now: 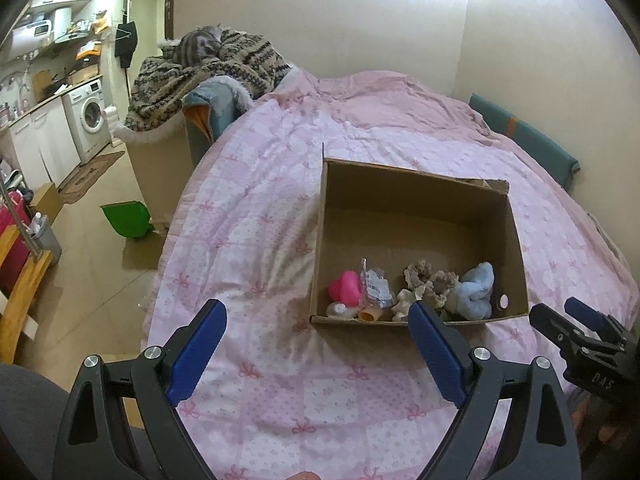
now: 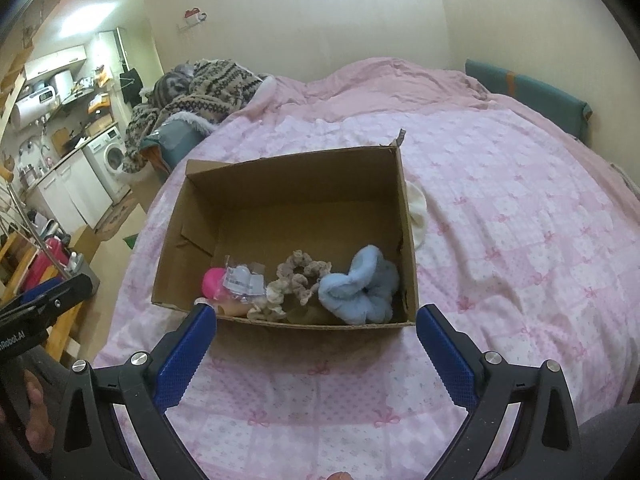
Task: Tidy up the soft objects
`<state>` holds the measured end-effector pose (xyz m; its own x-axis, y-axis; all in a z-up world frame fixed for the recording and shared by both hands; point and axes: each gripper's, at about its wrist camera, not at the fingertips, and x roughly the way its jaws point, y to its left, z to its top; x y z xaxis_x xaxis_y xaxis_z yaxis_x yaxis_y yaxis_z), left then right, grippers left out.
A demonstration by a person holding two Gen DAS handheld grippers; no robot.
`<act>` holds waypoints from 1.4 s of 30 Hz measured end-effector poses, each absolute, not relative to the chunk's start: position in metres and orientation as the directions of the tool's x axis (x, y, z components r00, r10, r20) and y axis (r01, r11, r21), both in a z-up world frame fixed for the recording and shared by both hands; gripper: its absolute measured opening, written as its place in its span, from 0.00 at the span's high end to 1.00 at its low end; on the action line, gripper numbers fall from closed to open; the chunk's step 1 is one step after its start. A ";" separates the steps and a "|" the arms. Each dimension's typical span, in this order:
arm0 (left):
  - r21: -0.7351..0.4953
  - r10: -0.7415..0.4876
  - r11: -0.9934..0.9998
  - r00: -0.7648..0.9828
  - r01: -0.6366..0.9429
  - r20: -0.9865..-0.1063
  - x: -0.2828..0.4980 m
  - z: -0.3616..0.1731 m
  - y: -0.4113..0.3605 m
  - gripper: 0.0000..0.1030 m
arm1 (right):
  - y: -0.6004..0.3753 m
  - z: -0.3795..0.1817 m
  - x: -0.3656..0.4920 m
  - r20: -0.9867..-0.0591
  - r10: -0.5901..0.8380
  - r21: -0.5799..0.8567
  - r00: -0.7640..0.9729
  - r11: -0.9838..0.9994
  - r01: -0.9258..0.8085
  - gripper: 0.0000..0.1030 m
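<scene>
An open cardboard box (image 1: 416, 200) (image 2: 288, 184) stands on the pink bed. Along its near wall lie a light blue fluffy scrunchie (image 1: 474, 290) (image 2: 362, 286), beige crocheted scrunchies (image 1: 428, 280) (image 2: 298, 276), a pink soft object (image 1: 346, 286) (image 2: 211, 282) and a clear plastic packet (image 1: 374, 286) (image 2: 242, 280). A white soft item (image 2: 418, 210) lies on the bed just right of the box, partly hidden by its wall. My left gripper (image 1: 316, 314) is open and empty, in front of the box. My right gripper (image 2: 316, 318) is open and empty at the box's near edge.
The pink patterned quilt (image 1: 260, 216) (image 2: 500, 208) covers the bed. A patterned blanket pile with a cat (image 1: 208, 60) sits at the far left corner. A teal cushion (image 1: 524, 136) lies by the wall. A green bin (image 1: 126, 220) stands on the floor; the kitchen is further left.
</scene>
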<state>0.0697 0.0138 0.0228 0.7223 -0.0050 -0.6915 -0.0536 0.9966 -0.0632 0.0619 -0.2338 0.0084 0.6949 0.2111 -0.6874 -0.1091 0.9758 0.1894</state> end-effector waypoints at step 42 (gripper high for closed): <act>-0.058 -0.023 0.998 0.700 -0.027 -0.713 0.069 0.013 0.006 0.11 | -0.238 0.010 0.063 -0.678 0.201 0.190 0.707 0.977 -0.095 0.00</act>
